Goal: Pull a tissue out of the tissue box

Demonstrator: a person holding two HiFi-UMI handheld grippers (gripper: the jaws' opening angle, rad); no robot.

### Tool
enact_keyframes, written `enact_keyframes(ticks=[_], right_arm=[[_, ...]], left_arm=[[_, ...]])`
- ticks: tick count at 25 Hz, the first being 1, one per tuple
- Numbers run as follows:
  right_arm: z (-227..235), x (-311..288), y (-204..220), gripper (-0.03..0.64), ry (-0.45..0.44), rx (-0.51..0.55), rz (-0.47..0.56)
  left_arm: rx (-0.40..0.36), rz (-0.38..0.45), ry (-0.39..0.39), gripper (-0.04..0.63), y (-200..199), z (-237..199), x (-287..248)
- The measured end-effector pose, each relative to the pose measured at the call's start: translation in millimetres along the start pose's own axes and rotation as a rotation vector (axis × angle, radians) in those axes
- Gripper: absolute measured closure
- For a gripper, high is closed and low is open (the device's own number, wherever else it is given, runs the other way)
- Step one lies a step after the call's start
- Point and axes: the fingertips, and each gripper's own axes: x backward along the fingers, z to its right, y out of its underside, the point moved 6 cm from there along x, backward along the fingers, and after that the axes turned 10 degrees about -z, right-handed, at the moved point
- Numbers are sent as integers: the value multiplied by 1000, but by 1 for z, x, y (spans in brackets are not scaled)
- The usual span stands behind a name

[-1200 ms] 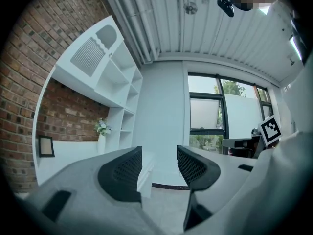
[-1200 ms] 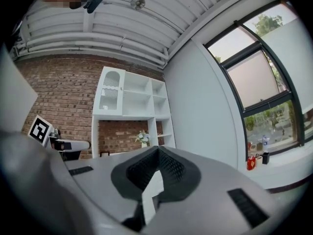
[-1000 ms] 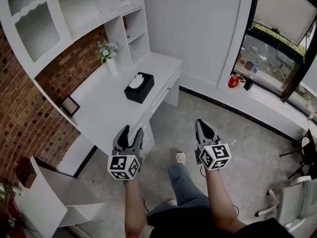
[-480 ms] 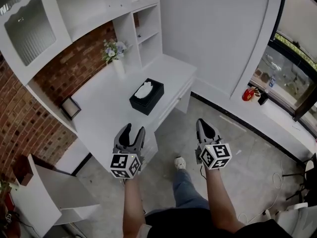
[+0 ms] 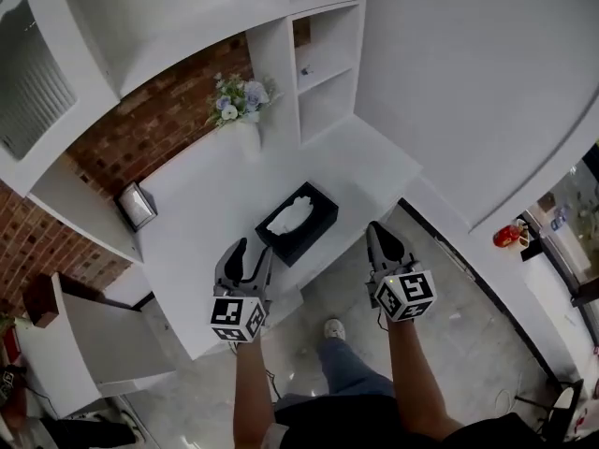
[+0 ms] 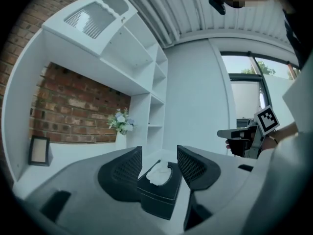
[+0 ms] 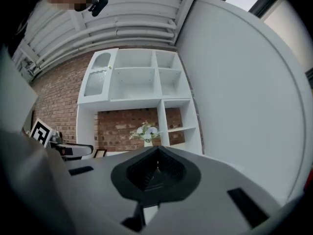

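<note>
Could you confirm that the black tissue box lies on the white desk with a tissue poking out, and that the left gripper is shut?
Not quite: the left gripper is open, its jaws apart, as the left gripper view shows. The black tissue box does lie on the white desk with a tissue poking out.

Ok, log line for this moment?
phase: pre-grasp | left hand-held gripper: open, aimed at tissue box, no contact | right hand-held gripper: shut, empty | tissue: in slot, not pulled
</note>
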Motion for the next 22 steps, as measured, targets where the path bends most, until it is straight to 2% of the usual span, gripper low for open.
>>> enact_keyframes(ticks=[6,12,18,22], right_arm=[[24,-85,-10,617,-119,18,-40],[26,-125,-12,617,-186,6,-56],[18,-148,-17,617,-225,11,-62],[12,-159,-22,617,-240,23,-65]], left_arm=[[22,-17,-87,399,-1,-21,-43],[36,-14,-134,399,-3,-29,-55],[53,-36,-123,399,4,-23,-63],[-5,-91,-96,399,7,-22,-77]])
